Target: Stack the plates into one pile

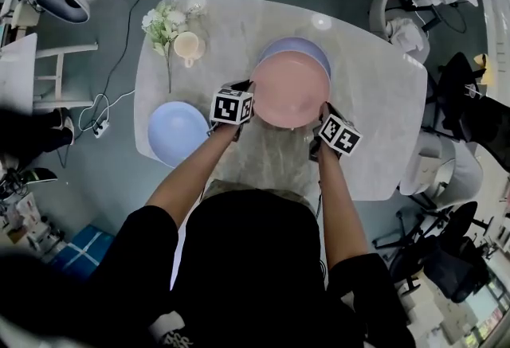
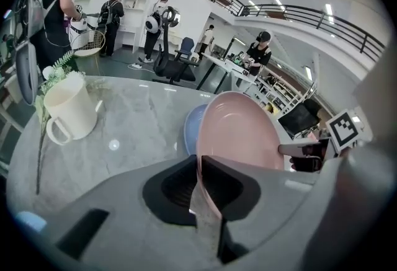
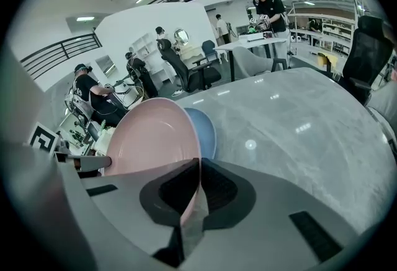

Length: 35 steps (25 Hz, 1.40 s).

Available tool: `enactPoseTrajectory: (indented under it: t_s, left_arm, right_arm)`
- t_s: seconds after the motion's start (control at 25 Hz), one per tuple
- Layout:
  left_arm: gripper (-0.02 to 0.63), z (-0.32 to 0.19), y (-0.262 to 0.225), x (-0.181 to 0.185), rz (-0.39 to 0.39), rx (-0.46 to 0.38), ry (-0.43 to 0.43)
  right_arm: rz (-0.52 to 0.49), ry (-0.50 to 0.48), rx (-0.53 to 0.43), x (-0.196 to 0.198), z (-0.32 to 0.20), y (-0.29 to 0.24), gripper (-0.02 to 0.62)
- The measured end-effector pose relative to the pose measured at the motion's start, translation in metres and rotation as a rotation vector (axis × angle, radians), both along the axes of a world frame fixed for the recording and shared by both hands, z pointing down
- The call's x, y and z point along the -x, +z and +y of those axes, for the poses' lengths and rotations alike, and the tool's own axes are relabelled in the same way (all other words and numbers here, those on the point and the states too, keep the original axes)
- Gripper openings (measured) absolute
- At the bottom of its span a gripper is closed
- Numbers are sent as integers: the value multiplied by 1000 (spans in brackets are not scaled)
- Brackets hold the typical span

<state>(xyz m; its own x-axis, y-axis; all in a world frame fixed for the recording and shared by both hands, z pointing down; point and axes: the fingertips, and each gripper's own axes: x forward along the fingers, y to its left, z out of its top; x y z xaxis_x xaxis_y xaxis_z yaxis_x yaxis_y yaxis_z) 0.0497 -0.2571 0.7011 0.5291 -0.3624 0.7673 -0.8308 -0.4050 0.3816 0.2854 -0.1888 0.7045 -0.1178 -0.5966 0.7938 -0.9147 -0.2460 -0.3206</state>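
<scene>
Pink plate [image 1: 288,89] seemingly above lavender plate [image 1: 299,46].

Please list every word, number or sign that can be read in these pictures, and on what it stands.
No readable text anywhere.
Two marker cubes: black and white square patterns only, no letters.
White print on the person's black top: too blurred to read.
No print on the pink plate or the mug.

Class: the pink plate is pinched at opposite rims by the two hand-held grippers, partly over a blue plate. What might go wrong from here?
1. The left hand-held gripper and right hand-held gripper each grip only a thin edge of the pink plate, so it may slip or tip out.
2. It is off-centre over the blue plate, so lowering it now could knock that plate or leave a skewed stack.
</scene>
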Motion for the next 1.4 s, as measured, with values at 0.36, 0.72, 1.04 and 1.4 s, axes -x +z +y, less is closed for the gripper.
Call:
enactPoseTrajectory:
  t_s: [0.36,0.72,1.04,1.4]
  left_arm:
    - [49,-19,22,-22,-31,35,43]
    - [60,-37,37,-24,-110,-15,42]
    - [69,-36,44,-25,-82,-14,6]
    - [153,-27,46,-23,-33,3,-9]
  right_arm:
    - [-21,-10,5,-22,-32,12,21]
    - [23,-26,4,-27,-56,25,23]
    - [17,-34,-14,-28,-58,35,23]
    - [28,-63,-18,-27,-59,36,23]
